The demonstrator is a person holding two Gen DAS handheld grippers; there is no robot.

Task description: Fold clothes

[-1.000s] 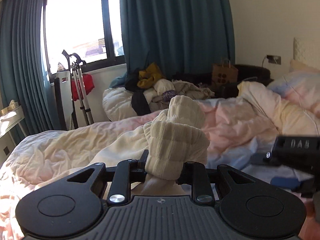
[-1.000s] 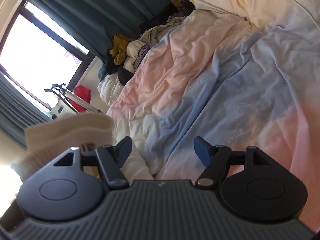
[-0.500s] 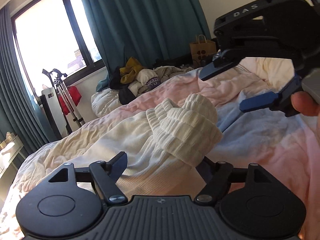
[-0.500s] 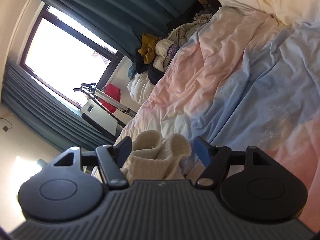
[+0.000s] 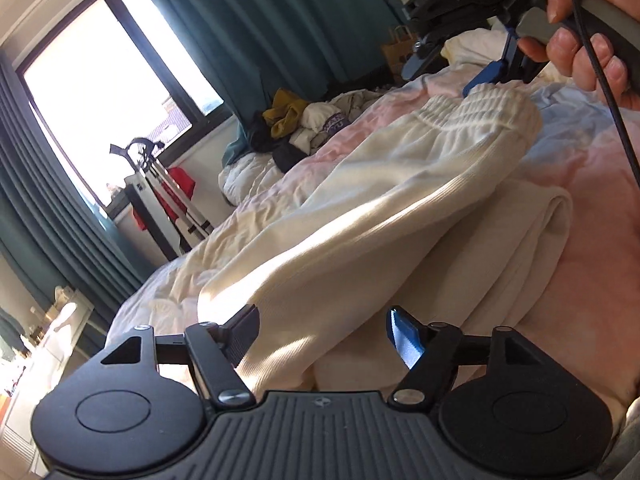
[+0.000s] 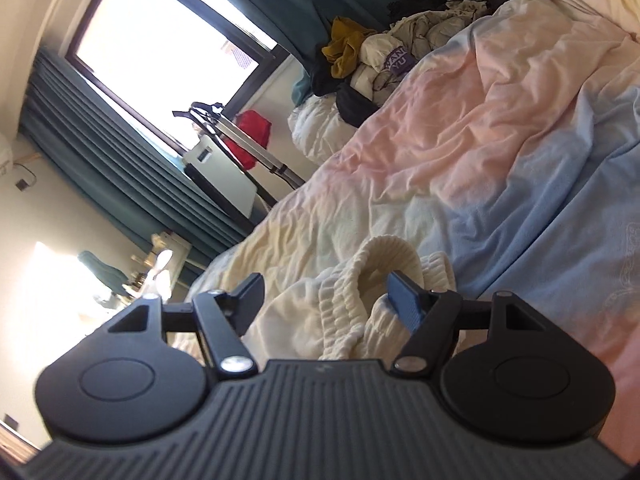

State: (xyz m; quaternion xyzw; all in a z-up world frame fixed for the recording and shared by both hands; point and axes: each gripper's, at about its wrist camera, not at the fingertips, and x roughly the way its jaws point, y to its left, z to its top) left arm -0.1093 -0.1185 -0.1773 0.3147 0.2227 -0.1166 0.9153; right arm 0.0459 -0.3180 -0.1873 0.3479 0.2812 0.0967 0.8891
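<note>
Cream ribbed trousers (image 5: 400,208) lie folded on the bed, their elastic waistband (image 5: 480,108) at the far end. My left gripper (image 5: 322,332) is open, with the near end of the trousers lying between its fingers. My right gripper (image 6: 326,294) is open over the bunched waistband (image 6: 380,276). In the left wrist view the right gripper (image 5: 472,76) hangs just above the waistband, held by a hand (image 5: 588,28).
A pastel pink, blue and yellow duvet (image 6: 520,140) covers the bed. A pile of unfolded clothes (image 5: 304,124) lies at its far side. A red bag and a stand (image 6: 240,140) are by the window, with teal curtains (image 5: 260,20) beside it.
My left gripper let go of the trousers and opened. The trousers were laid out lengthwise on the bed. My right gripper moved over the waistband end.
</note>
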